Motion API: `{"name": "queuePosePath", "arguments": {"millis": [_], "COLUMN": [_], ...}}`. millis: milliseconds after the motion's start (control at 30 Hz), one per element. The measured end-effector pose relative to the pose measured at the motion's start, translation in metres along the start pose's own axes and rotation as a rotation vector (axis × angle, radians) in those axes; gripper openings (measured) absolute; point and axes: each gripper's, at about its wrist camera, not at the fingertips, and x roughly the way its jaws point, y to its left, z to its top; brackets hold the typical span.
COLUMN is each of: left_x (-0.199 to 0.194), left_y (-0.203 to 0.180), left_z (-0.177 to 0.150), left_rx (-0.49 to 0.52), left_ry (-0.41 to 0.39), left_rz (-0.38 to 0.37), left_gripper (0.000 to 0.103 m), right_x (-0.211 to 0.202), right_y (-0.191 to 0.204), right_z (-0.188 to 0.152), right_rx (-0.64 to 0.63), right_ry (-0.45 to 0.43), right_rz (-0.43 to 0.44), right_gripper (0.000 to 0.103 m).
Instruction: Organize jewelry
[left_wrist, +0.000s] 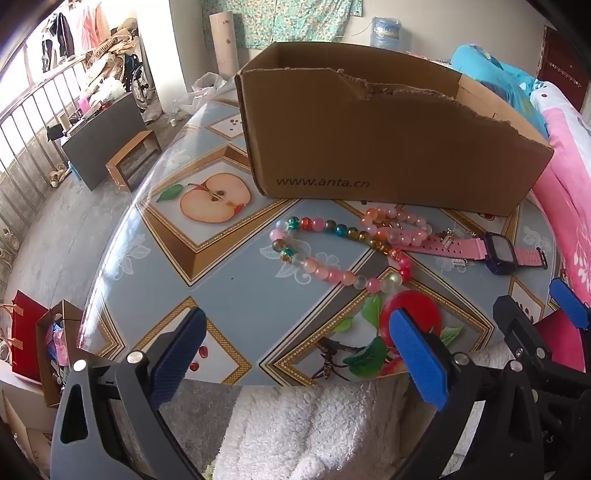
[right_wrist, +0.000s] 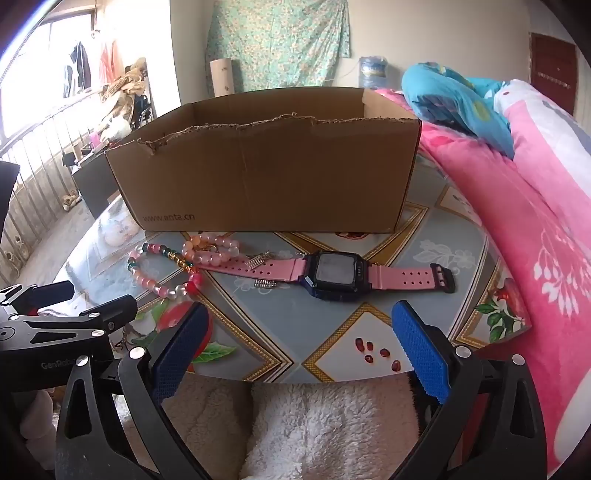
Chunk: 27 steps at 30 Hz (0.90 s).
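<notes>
Cardboard box (right_wrist: 266, 177) matt, torn rim rough; table (right_wrist: 436, 258) glossy; beads (left_wrist: 325, 269) glassy; watch strap (right_wrist: 266, 267) matt plastic.

Bare tabletop (left_wrist: 236, 288) at 9 o'clock of bead strand (left_wrist: 332, 254): free passage. Cardboard box (left_wrist: 369, 147) walls off 12 o'clock. Pink watch (right_wrist: 332, 273) lies across centre, beads touching strap at 9. Pink bedding (right_wrist: 535, 229) crowds 3 o'clock edge.
</notes>
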Motion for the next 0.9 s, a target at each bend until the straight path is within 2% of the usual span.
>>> {"name": "queuePosePath", "arguments": {"millis": [900], "left_x": [-0.001], "left_y": [-0.0006], "left_z": [0.0001], "left_rx": [0.001], "left_ry": [-0.004], "left_rz": [-0.002], "left_gripper": [0.097], "right_x": [-0.0004], "right_y": [-0.0004], "right_z": [-0.0016], "right_rx": [-0.004], "right_ry": [0.005], "right_rz": [-0.005], "right_gripper": [0.095]}}
